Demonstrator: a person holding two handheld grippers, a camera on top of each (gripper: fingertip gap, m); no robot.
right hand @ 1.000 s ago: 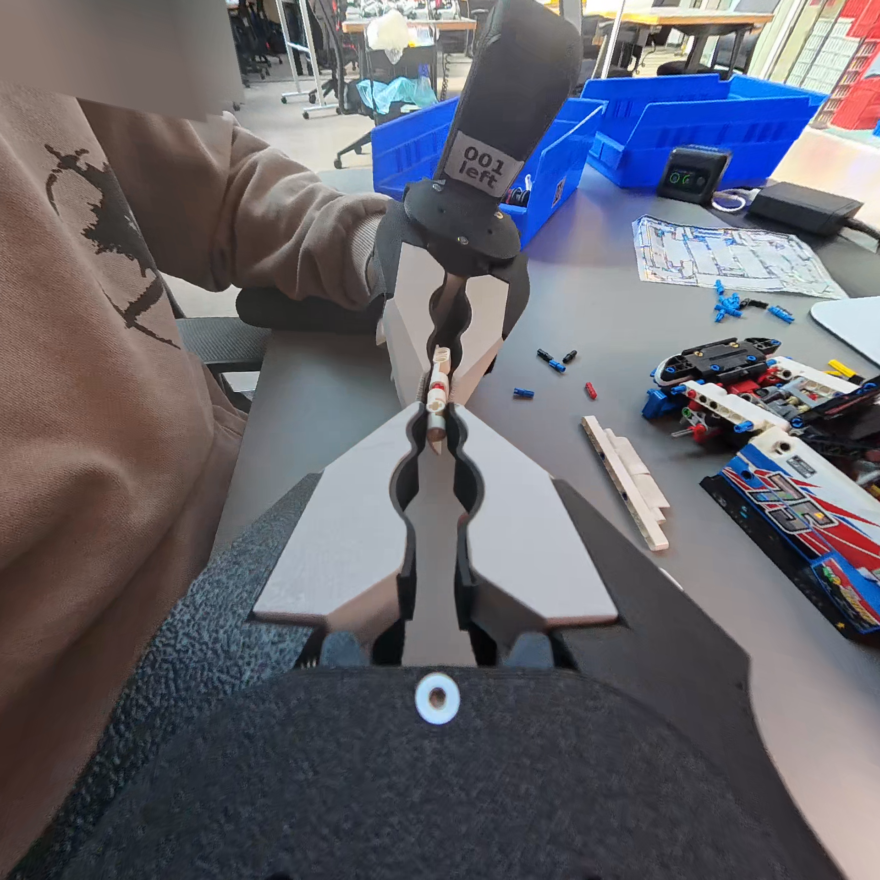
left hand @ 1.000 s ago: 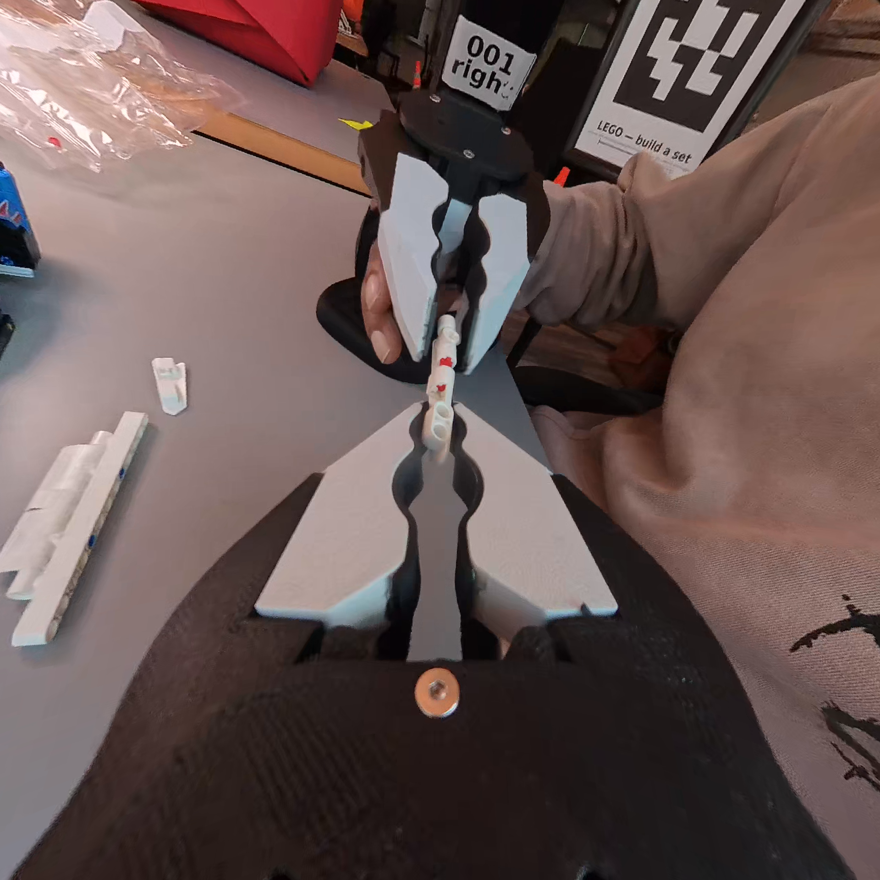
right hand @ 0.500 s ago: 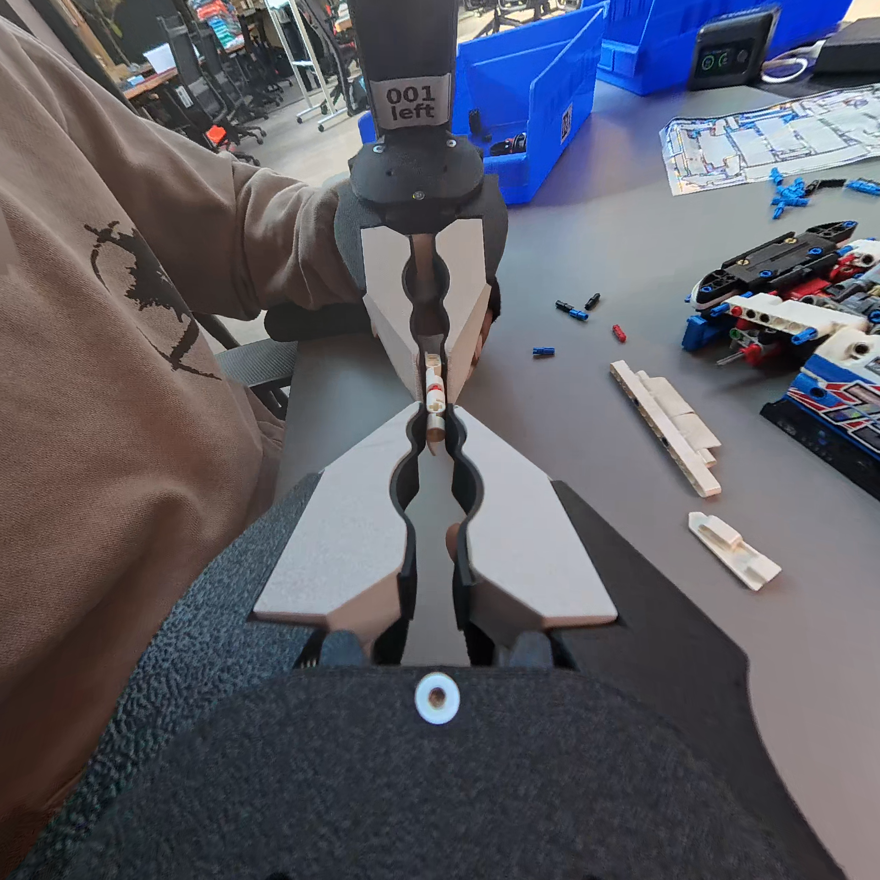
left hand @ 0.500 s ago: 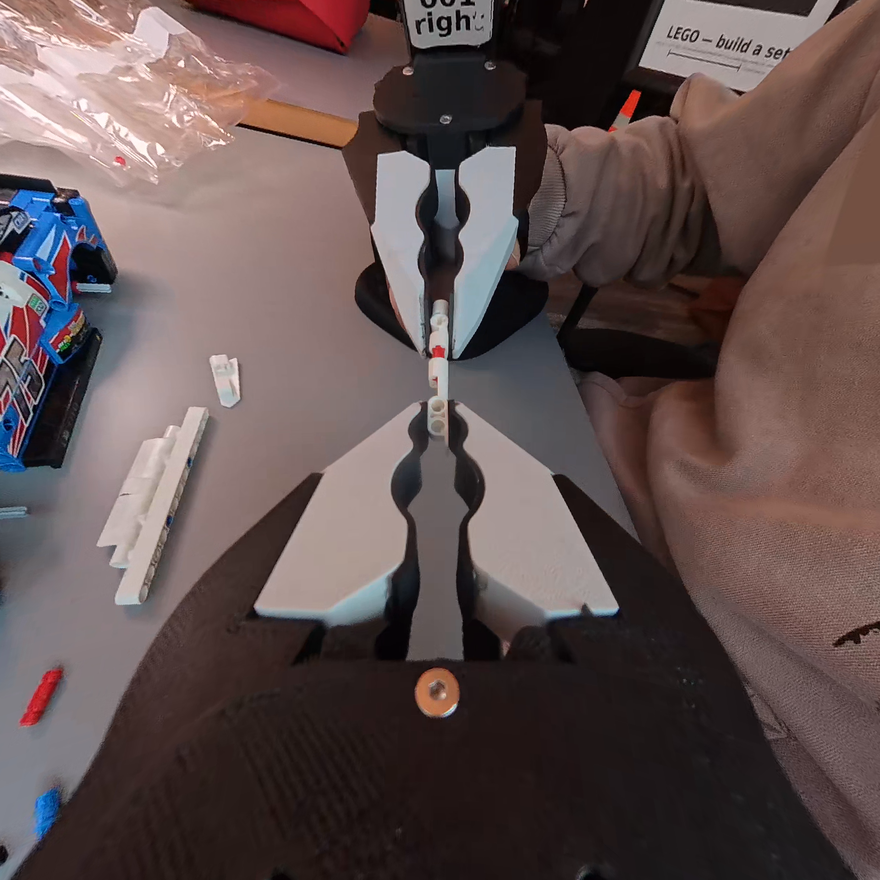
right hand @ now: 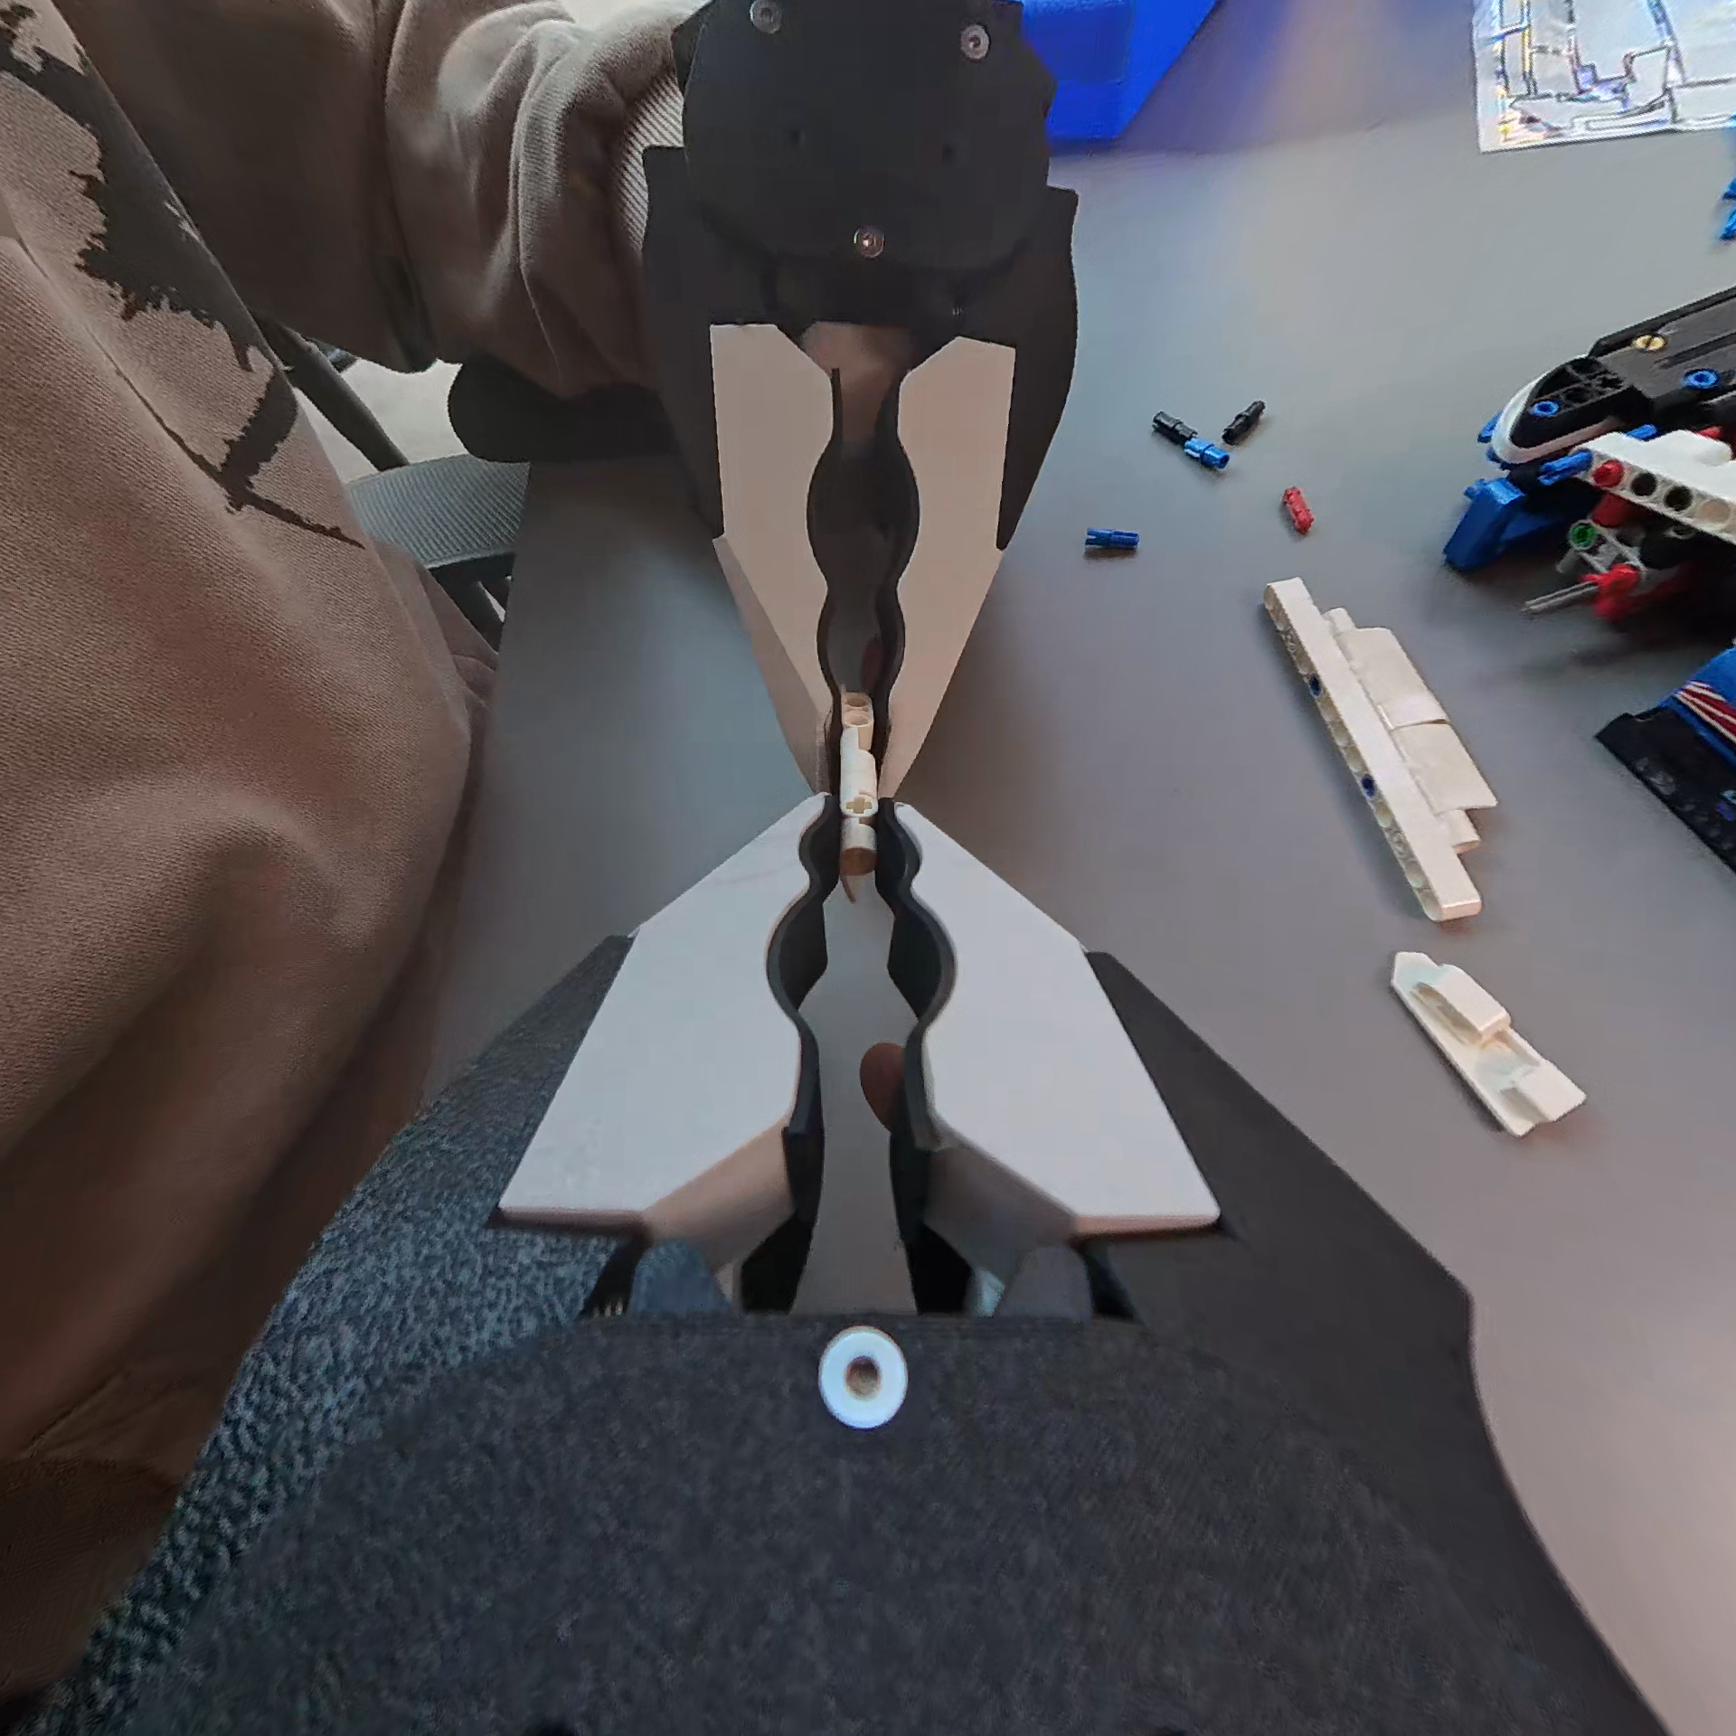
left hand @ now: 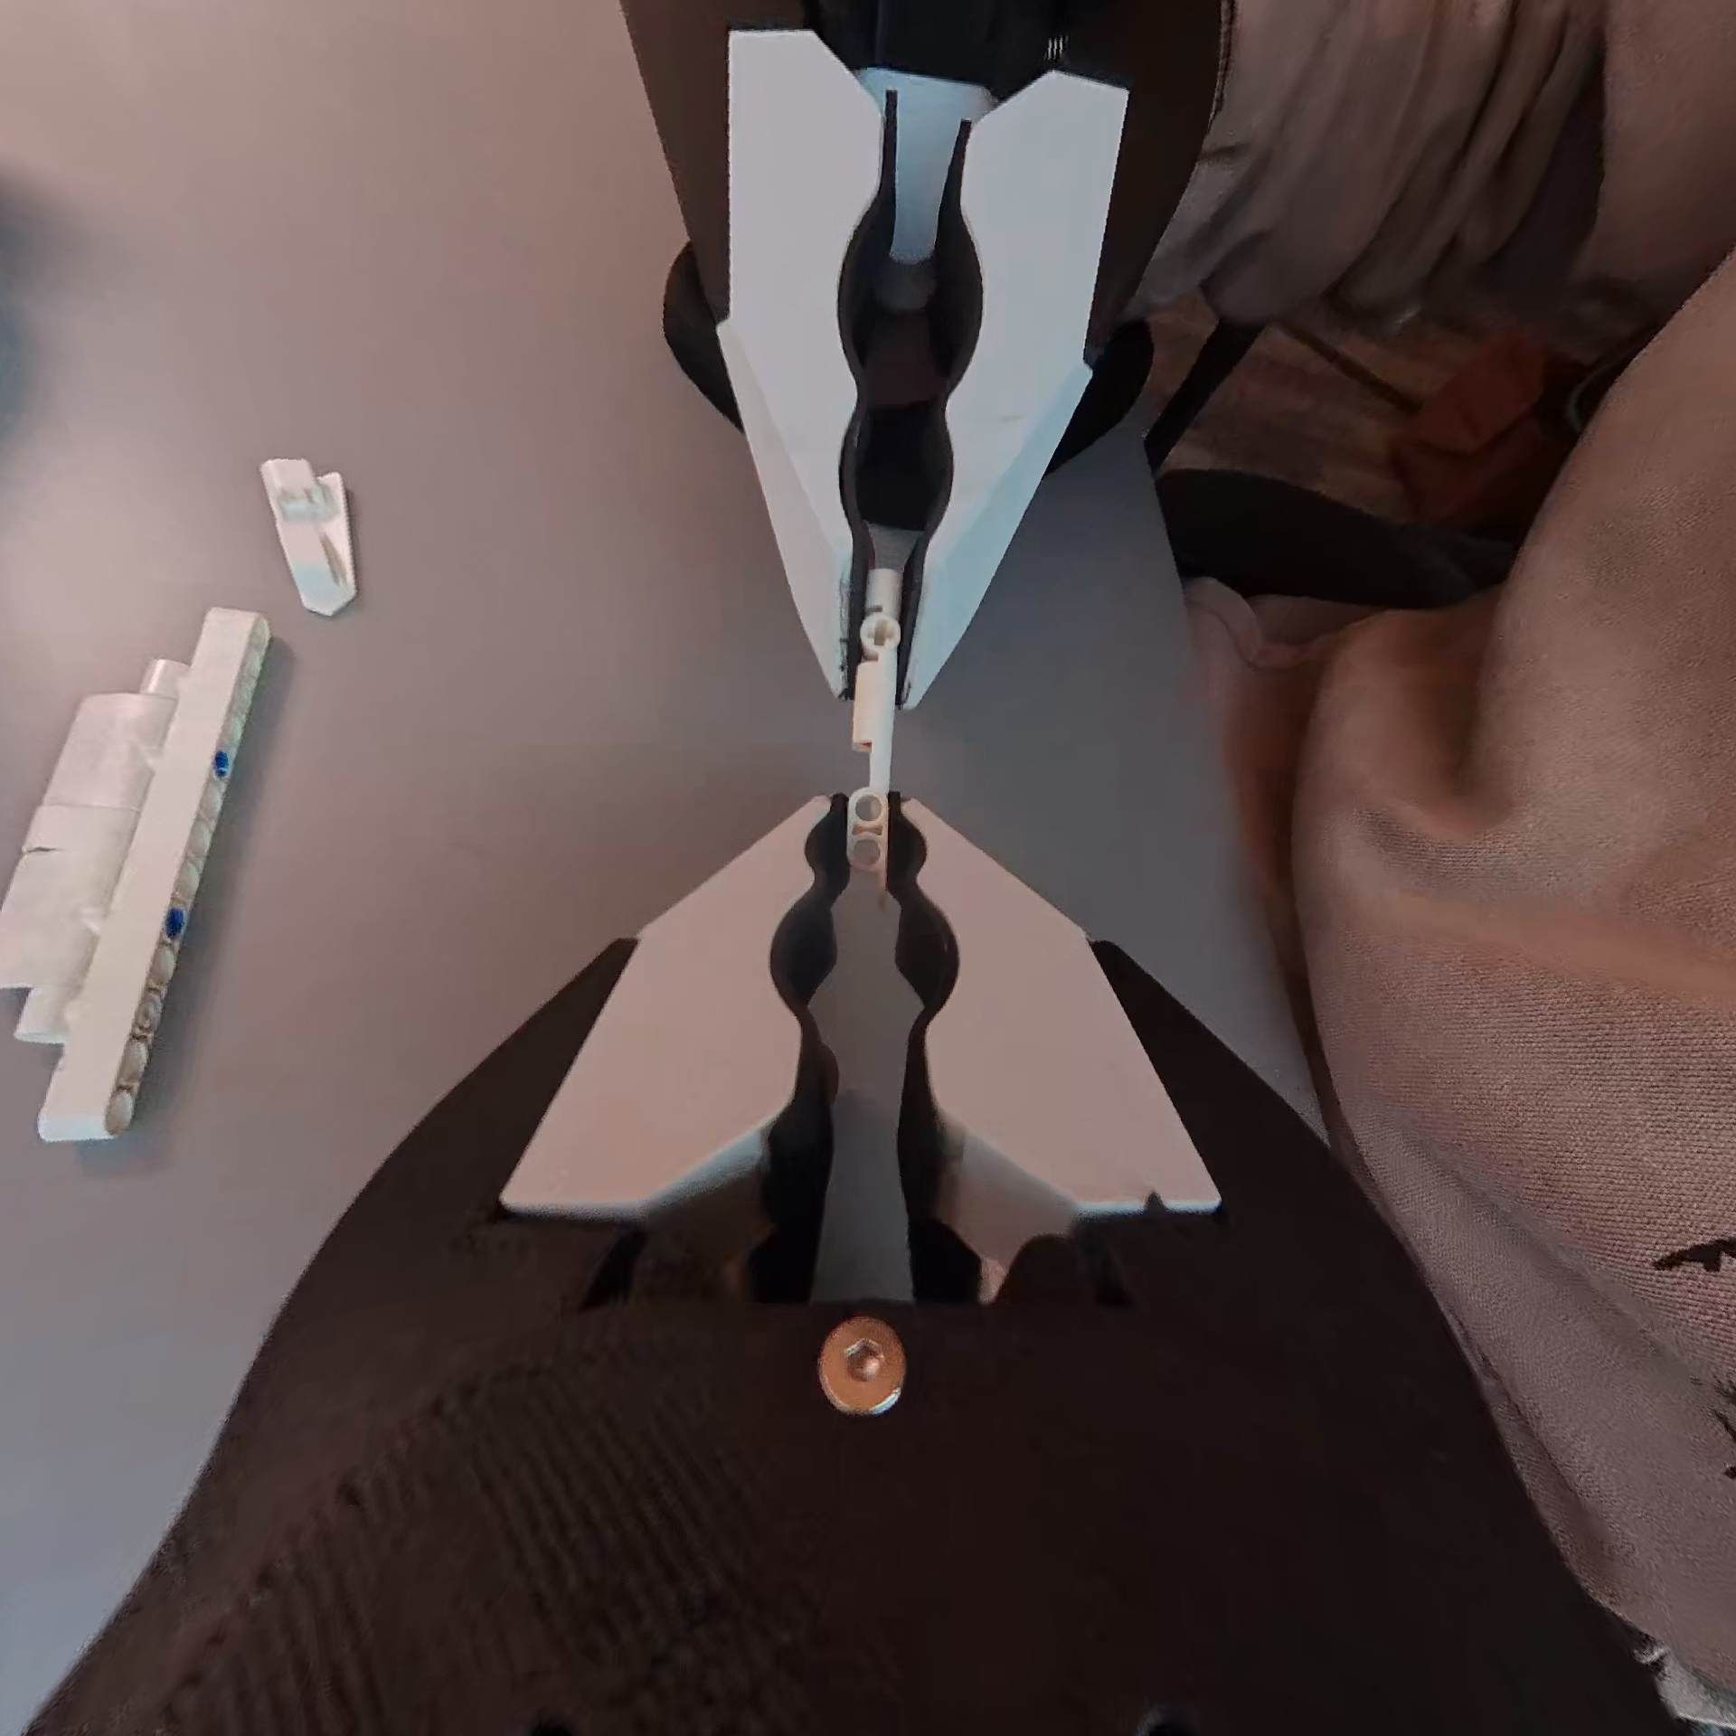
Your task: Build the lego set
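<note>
A thin white lego assembly [left hand: 874,742] spans the gap between my two grippers above the grey table [left hand: 488,395]. My left gripper [left hand: 866,827] is shut on its two-hole end. My right gripper [right hand: 857,831] is shut on the other end, a white connector [right hand: 857,808] with a cross hole. The grippers face each other tip to tip, almost touching. The right gripper shows at the top of the left wrist view [left hand: 878,672], and the left gripper at the top of the right wrist view [right hand: 857,751].
A long white beam assembly [right hand: 1371,751] and a small white panel [right hand: 1484,1043] lie on the table to the right. The partly built blue, black and white car [right hand: 1616,488], loose pins [right hand: 1111,538] and an instruction sheet [right hand: 1597,75] lie beyond. The person's brown sleeve [right hand: 282,658] is at the left. My two grippers' fingertips are within a few centimetres of each other.
Both grippers have moved closer together and tilted down toward the table. The white piece looks turned; its red parts no longer show.
</note>
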